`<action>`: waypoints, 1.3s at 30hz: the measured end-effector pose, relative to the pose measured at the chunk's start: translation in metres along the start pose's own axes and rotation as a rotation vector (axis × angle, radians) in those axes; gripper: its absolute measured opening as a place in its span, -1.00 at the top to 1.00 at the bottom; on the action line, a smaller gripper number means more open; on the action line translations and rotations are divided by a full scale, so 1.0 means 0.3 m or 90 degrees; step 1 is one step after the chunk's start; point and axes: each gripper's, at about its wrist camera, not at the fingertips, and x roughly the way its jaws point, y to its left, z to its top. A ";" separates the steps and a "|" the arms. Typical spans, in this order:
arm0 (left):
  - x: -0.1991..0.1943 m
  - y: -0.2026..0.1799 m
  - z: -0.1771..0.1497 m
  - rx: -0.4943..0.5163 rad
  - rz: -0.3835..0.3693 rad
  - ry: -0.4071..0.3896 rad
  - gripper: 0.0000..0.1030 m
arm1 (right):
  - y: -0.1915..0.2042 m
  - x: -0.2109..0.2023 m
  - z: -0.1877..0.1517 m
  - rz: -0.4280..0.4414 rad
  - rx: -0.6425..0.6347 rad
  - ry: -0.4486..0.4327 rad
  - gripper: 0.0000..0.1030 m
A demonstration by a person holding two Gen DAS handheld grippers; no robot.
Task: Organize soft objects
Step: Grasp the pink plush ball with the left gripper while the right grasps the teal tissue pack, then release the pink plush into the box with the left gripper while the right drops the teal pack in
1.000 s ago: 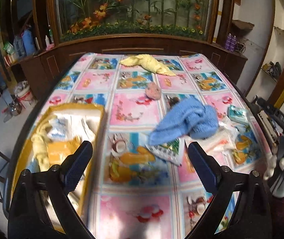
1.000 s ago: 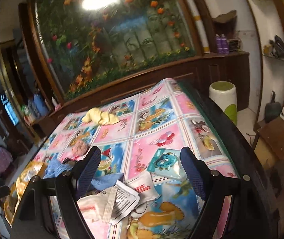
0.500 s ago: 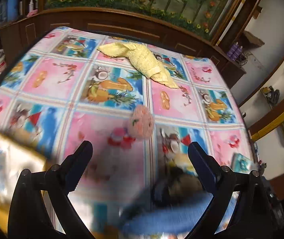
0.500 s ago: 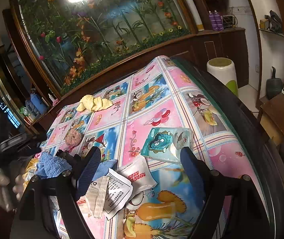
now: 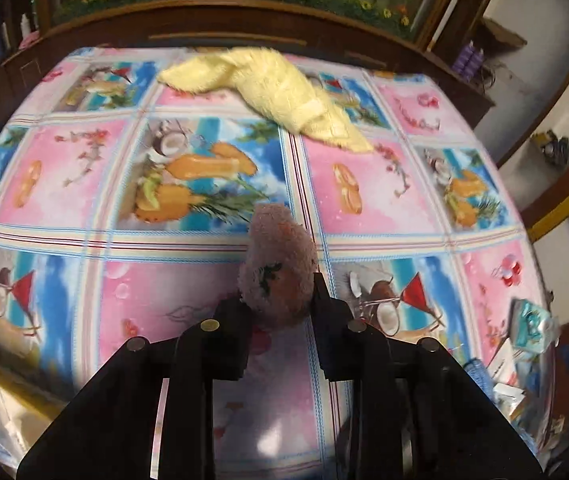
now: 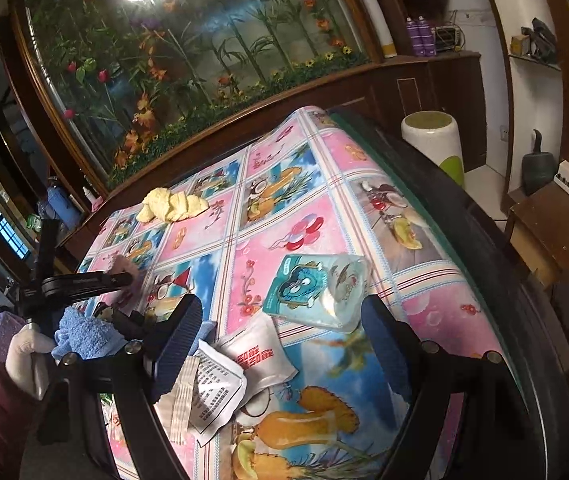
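My left gripper [image 5: 280,300] is shut on a small pink plush toy [image 5: 278,268] in the middle of the patterned tablecloth [image 5: 84,184]. A yellow fluffy cloth [image 5: 280,92] lies beyond it near the far edge. In the right wrist view the left gripper [image 6: 124,280] shows at the left with the pink toy [image 6: 126,270] at its tip, next to a blue towel [image 6: 84,332]. The yellow cloth [image 6: 172,204] lies farther back. My right gripper [image 6: 280,332] is open and empty above flat packets.
A teal blister pack [image 6: 316,288] and white sachets [image 6: 244,364] lie under my right gripper. A yellow-rimmed tray [image 5: 0,412] shows at the lower left of the left wrist view. A white and green bin [image 6: 436,140] stands beyond the table's right edge. A wooden cabinet runs behind.
My left gripper moved forward past the blue towel and closed on the pink plush toy. My right gripper stayed open over the packets, shifting only slightly.
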 end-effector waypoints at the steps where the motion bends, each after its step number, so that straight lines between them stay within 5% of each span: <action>1: -0.029 0.009 -0.005 -0.007 -0.004 -0.009 0.51 | -0.005 -0.003 0.000 -0.004 0.002 -0.003 -0.60; 10: -0.410 0.137 -0.199 -0.038 -0.033 -0.106 0.51 | -0.078 0.022 0.017 -0.012 0.057 -0.005 -0.60; 15: -0.612 0.232 -0.371 -0.058 -0.045 -0.141 0.51 | -0.113 0.043 0.059 0.025 0.103 0.042 -0.60; 19: -0.726 0.297 -0.507 -0.054 -0.016 -0.169 0.51 | 0.005 0.108 0.136 0.022 -0.027 0.112 -0.60; 23: -0.778 0.371 -0.626 -0.080 0.007 -0.174 0.51 | 0.145 0.249 0.156 -0.085 -0.239 0.180 -0.60; 27: -0.769 0.475 -0.714 -0.190 -0.027 -0.182 0.51 | 0.143 0.351 0.113 -0.074 -0.255 0.283 -0.60; 34: -0.696 0.485 -0.734 -0.195 -0.014 -0.164 0.51 | 0.188 0.327 0.028 -0.119 -0.325 0.296 -0.58; 36: -0.700 0.476 -0.745 -0.186 -0.002 -0.162 0.51 | 0.186 0.323 0.018 -0.132 -0.323 0.286 -0.18; 39: -0.730 0.471 -0.765 -0.183 0.004 -0.172 0.50 | 0.179 0.303 0.035 -0.123 -0.281 0.277 -0.01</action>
